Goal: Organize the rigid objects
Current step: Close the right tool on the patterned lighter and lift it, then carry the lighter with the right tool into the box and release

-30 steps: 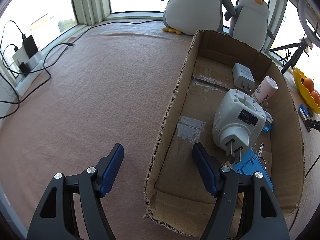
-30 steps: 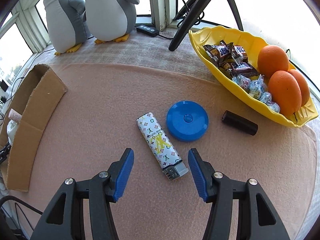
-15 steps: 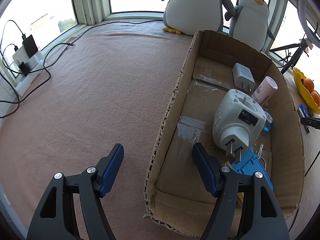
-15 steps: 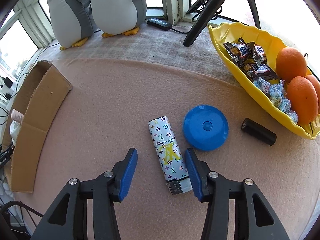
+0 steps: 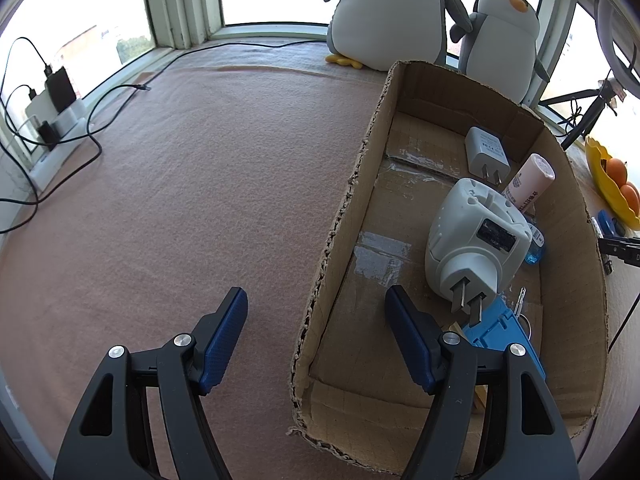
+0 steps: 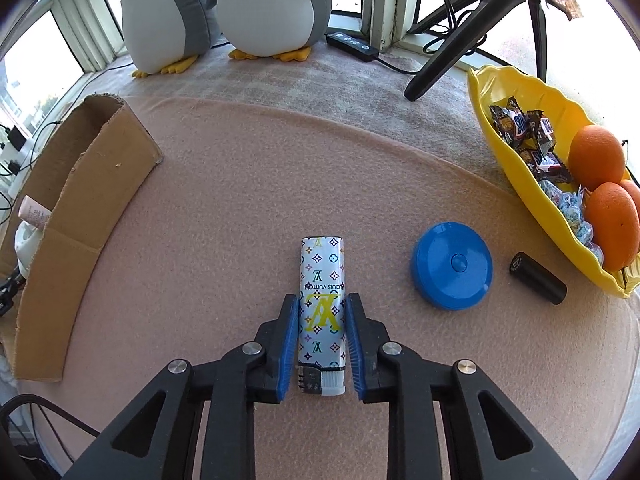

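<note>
A lighter (image 6: pixel 320 264) with a white monogram print lies on the pink cloth, its cap end nearest the camera. My right gripper (image 6: pixel 321 301) straddles it; the jaws are closing and both blue pads lie against its long sides. Right of it are a blue round disc (image 6: pixel 452 266) and a black cylinder (image 6: pixel 538 278). My left gripper (image 5: pixel 316 300) hangs open and holds nothing, one finger on each side of the left wall of the cardboard box (image 5: pixel 348 200). Inside the box are a white travel adapter (image 5: pixel 476 240), a small charger (image 5: pixel 486 154), a pink tube (image 5: pixel 528 188) and a blue case (image 5: pixel 500 336).
A yellow bowl (image 6: pixel 500 120) with oranges and sweets stands at the right edge. Two plush penguins (image 6: pixel 272 4) and a tripod leg (image 6: pixel 460 44) are at the back by the window. The box (image 6: pixel 80 200) is to the far left. A power strip with cables (image 5: pixel 52 120) lies along the left window sill.
My right gripper has moved over the lighter and its jaws have narrowed from wide apart down to the lighter's sides. The left gripper has not moved.
</note>
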The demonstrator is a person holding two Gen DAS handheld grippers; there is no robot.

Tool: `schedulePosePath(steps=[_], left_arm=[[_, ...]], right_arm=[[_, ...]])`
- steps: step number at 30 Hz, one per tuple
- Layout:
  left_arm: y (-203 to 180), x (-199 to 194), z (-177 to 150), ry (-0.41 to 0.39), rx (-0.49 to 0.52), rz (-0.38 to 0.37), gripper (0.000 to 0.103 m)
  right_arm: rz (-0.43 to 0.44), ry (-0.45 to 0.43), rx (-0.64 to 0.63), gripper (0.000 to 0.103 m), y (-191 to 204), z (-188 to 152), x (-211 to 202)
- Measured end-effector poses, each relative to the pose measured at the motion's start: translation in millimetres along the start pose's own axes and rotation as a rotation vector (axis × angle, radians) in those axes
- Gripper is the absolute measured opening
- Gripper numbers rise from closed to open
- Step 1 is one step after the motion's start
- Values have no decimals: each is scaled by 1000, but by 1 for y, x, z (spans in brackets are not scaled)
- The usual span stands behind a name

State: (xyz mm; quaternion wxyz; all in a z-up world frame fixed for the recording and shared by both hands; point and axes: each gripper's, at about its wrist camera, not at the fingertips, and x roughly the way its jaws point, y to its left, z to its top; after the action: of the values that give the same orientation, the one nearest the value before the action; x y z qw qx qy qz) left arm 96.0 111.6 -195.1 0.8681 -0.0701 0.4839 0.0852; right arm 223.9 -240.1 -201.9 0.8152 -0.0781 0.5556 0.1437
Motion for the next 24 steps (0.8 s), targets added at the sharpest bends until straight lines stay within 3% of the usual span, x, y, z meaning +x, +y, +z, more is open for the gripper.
schedulePosePath(steps=[14, 24], left_arm=[[0, -1, -2, -3, -1, -3, 73], [-1, -1, -2, -3, -2, -4, 73]], right_arm=[[81, -18, -51, 21, 63, -15, -10], [145, -92, -112, 21, 110, -14, -50]])
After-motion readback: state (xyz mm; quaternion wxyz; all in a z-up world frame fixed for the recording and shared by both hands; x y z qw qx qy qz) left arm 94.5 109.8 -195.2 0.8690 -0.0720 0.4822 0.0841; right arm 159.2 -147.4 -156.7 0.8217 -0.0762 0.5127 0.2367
